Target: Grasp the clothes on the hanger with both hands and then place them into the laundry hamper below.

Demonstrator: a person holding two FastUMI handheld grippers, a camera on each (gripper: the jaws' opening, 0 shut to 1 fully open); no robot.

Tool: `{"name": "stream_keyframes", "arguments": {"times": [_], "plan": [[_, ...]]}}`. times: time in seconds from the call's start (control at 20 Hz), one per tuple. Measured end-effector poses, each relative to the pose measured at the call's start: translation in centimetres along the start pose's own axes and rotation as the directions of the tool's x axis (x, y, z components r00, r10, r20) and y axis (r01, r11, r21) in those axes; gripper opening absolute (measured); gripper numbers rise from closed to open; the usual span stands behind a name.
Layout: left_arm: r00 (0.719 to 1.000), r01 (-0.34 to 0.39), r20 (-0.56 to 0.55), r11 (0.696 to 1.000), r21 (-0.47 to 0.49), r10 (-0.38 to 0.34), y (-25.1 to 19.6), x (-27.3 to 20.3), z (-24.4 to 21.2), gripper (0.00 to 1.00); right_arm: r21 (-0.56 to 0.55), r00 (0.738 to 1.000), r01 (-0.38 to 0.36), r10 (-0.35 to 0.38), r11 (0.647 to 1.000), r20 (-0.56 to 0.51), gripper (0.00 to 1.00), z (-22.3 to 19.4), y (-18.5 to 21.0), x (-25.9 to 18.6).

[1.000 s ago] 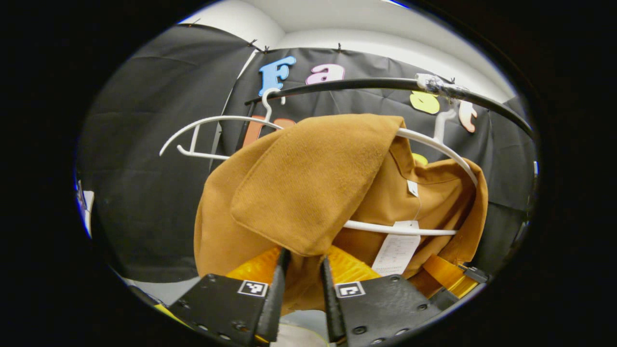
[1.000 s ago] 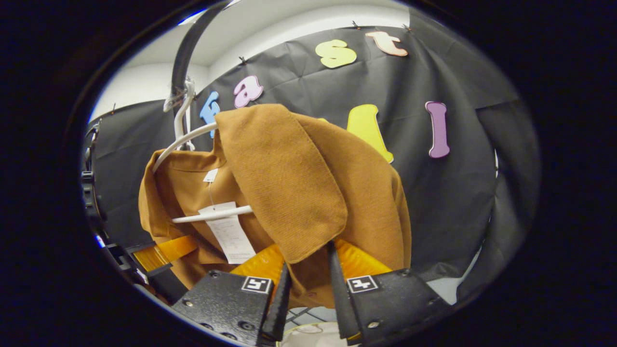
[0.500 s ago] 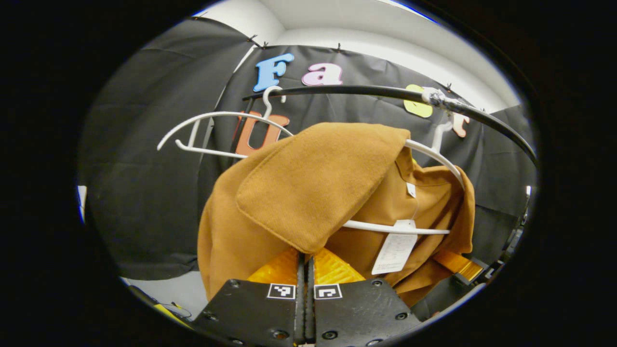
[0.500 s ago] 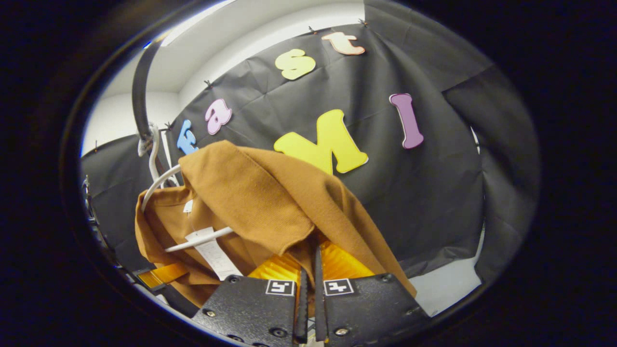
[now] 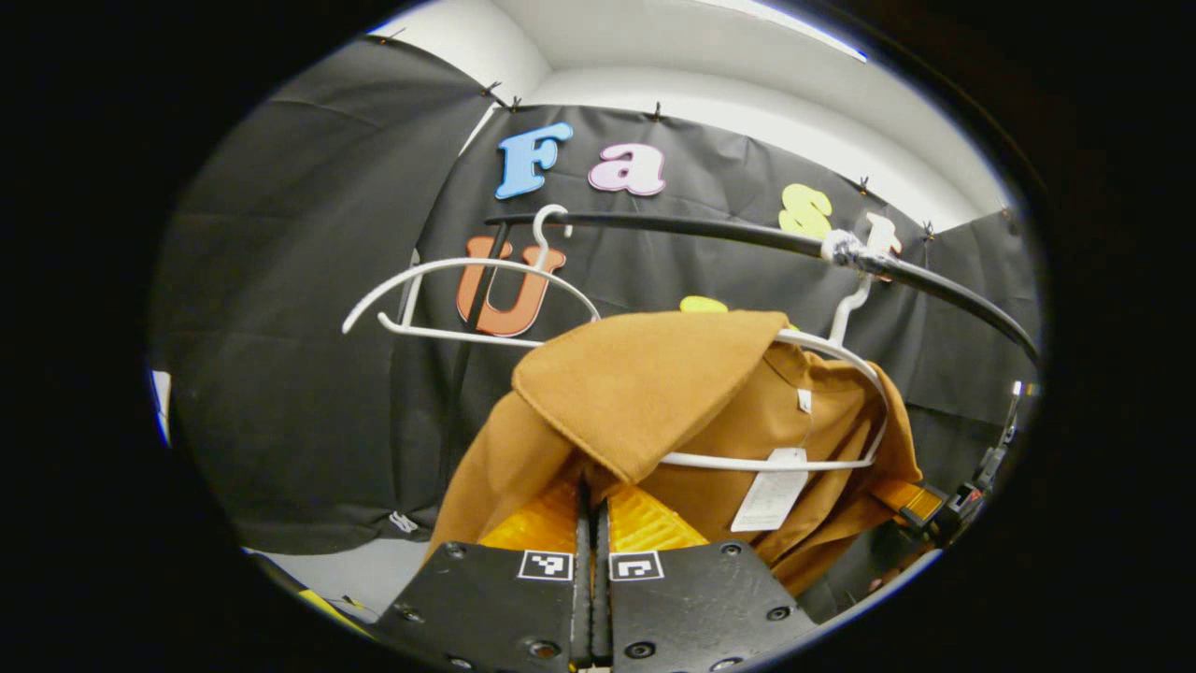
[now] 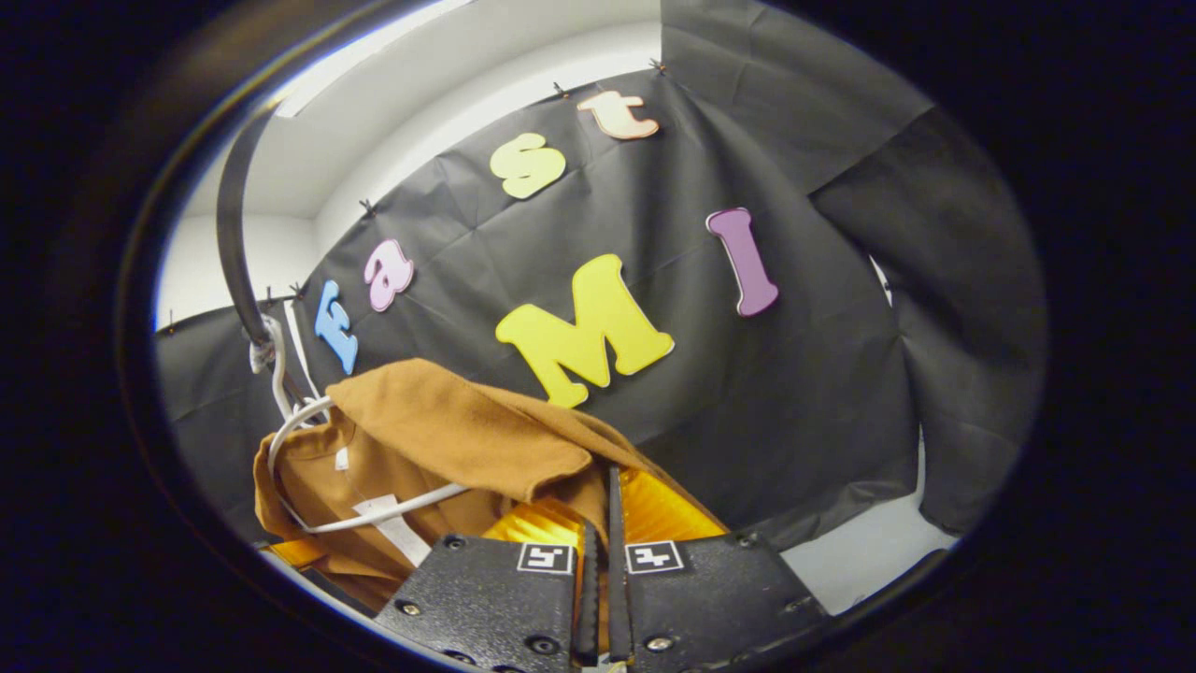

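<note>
- The brown garment is draped over a white hanger that hangs by its hook from the black rail; the hamper cannot be made out in either view.
- In the left gripper view, the left gripper is seen closed to a thin slit, with a fold of the garment's lower edge pinched between its 2 fingers.
- In the right gripper view, the right gripper is likewise seen clamped on the garment, cloth bunched at its fingertips.
- The hanger's lower bar runs across the inside of the garment, with a white tag hanging beside it.
- A 2nd, bare white hanger hangs on the same rail, near the garment but apart from it.
- The other gripper is seen low at the far edge of the garment in the left gripper view.
- The black cloth wall stands close behind, with pale floor below it.
</note>
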State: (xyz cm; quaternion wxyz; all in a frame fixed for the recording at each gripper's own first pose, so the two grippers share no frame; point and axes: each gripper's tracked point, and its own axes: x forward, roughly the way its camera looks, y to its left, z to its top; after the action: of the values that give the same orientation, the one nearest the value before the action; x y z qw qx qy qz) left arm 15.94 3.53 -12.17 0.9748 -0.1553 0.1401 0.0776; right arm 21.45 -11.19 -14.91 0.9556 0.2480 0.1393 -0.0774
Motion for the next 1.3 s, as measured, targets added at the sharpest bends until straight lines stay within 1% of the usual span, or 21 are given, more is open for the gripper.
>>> {"name": "stream_keyframes", "arguments": {"times": [0.15, 0.2, 0.3, 0.4, 0.45, 0.55, 0.6, 0.75, 0.9, 0.95, 1.0, 1.05, 1.1, 1.15, 1.2, 1.25, 1.3], "plan": [[0.999, 0.019, 0.032, 1.0, -0.018, -0.019, 0.6, -0.9, 2.1, 0.0, 0.008, 0.999, -0.005, 0.004, 1.0, 0.041, 0.07, 1.4, -0.3, -0.3], [0.999, 0.028, 0.046, 0.999, -0.023, -0.027, 0.6, -1.1, 3.0, 0.01, 0.003, 0.997, 0.001, -0.001, 1.0, 0.071, 0.07, 2.1, -0.4, -0.4], [0.998, 0.027, 0.059, 0.999, -0.021, -0.025, 1.6, -1.2, 4.0, 0.0, -0.011, 0.994, 0.012, -0.01, 1.0, 0.108, 0.07, 3.0, -0.5, -0.6], [0.997, 0.029, 0.073, 0.999, -0.023, -0.027, 2.4, -1.0, 4.9, 0.01, -0.006, 0.993, 0.011, -0.01, 1.0, 0.114, 0.07, 3.5, -0.7, 0.1], [0.996, 0.037, 0.079, 0.998, -0.043, -0.034, 2.7, -0.9, 5.4, 0.0, 0.007, 0.993, 0.009, -0.01, 1.0, 0.118, 0.08, 3.9, -0.9, 0.5], [0.995, 0.063, 0.088, 0.993, -0.103, -0.054, 3.1, -1.1, 6.0, 0.01, 0.04, 0.995, -0.004, 0.0, 0.999, 0.1, 0.07, 3.9, -0.9, 0.9], [0.994, 0.07, 0.086, 0.991, -0.113, -0.06, 3.3, -1.1, 6.3, 0.01, 0.053, 0.996, -0.013, 0.008, 0.999, 0.09, 0.07, 3.7, -0.8, 0.9], [0.994, 0.077, 0.086, 0.994, -0.083, -0.07, 3.4, -0.9, 6.8, 0.01, 0.062, 0.997, -0.024, 0.019, 0.998, 0.074, 0.07, 3.8, -1.1, 1.5], [0.991, 0.098, 0.097, 0.99, -0.098, -0.088, 3.8, -0.9, 7.8, 0.0, 0.098, 0.998, -0.044, 0.038, 0.994, 0.057, 0.07, 4.2, -1.3, 2.2], [0.991, 0.104, 0.096, 0.988, -0.114, -0.093, 3.9, -0.7, 8.2, 0.06, 0.115, 0.998, -0.048, 0.042, 0.992, 0.048, 0.07, 4.1, -1.4, 2.6], [0.991, 0.111, 0.091, 0.987, -0.12, -0.1, 4.1, -0.4, 8.5, 0.06, 0.132, 0.998, -0.051, 0.048, 0.99, 0.03, 0.07, 3.9, -1.6, 3.0], [0.99, 0.117, 0.087, 0.986, -0.116, -0.107, 4.2, -0.3, 8.6, 0.01, 0.144, 0.999, -0.052, 0.05, 0.988, 0.013, 0.07, 3.7, -1.9, 3.3], [0.99, 0.126, 0.079, 0.986, -0.105, -0.118, 4.5, -0.1, 8.6, 0.01, 0.157, 0.999, -0.047, 0.049, 0.986, -0.01, 0.07, 3.2, -2.2, 3.6], [0.989, 0.141, 0.067, 0.984, -0.112, -0.134, 4.9, 0.1, 8.4, 0.06, 0.177, 0.998, -0.045, 0.051, 0.983, -0.031, 0.07, 2.8, -2.6, 4.1], [0.988, 0.15, 0.057, 0.98, -0.132, -0.143, 5.2, 0.4, 8.1, 0.06, 0.194, 0.997, -0.05, 0.06, 0.98, -0.047, 0.07, 2.5, -2.6, 4.3], [0.989, 0.147, 0.022, 0.979, -0.141, -0.145, 5.6, 0.7, 7.4, 0.06, 0.198, 0.996, -0.058, 0.071, 0.979, -0.062, 0.07, 2.1, -2.5, 4.5], [0.989, 0.147, 0.019, 0.978, -0.151, -0.146, 5.9, 0.9, 6.9, 0.0, 0.188, 0.995, -0.059, 0.073, 0.98, -0.07, 0.07, 1.7, -2.5, 4.6]]}}
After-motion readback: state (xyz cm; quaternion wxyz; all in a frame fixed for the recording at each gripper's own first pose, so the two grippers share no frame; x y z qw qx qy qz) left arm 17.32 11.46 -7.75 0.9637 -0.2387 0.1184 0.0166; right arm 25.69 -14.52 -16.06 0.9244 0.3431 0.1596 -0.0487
